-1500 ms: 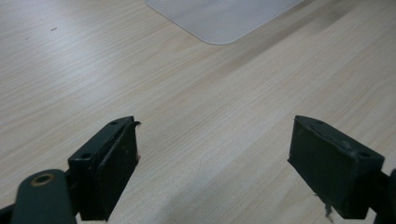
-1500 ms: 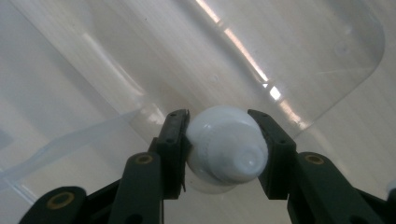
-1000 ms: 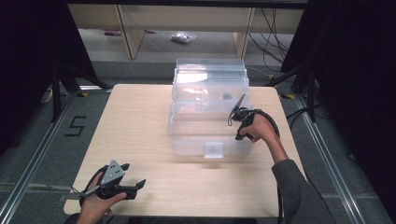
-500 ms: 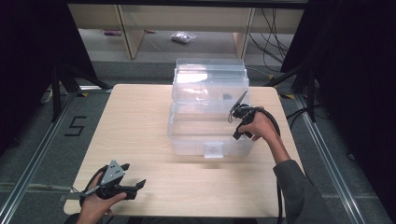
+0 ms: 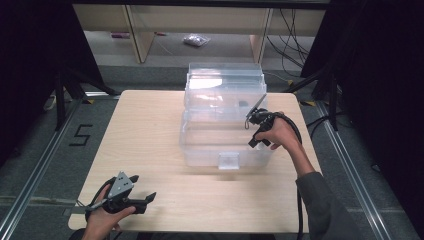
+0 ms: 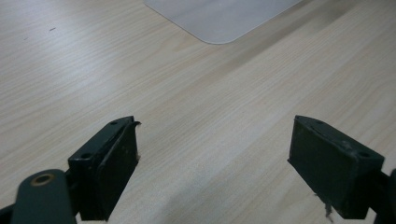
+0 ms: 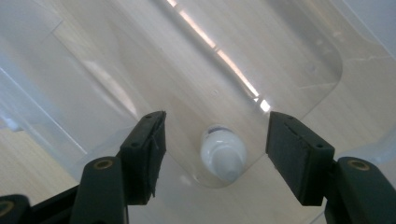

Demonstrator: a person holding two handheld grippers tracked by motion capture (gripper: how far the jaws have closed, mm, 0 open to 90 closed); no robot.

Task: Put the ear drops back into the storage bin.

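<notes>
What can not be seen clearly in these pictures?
- Bottle in the right gripper view: seen end-on, its label is too blurred to read.
- Box in the high view: glare on the clear plastic hides its contents.
- Right gripper in the high view: the hand covers most of it.
- Bag on the floor, high view: too small to identify.

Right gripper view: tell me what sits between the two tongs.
A small white bottle stands in the gap of the open right tongs, inside the clear plastic box; neither jaw touches it.
</notes>
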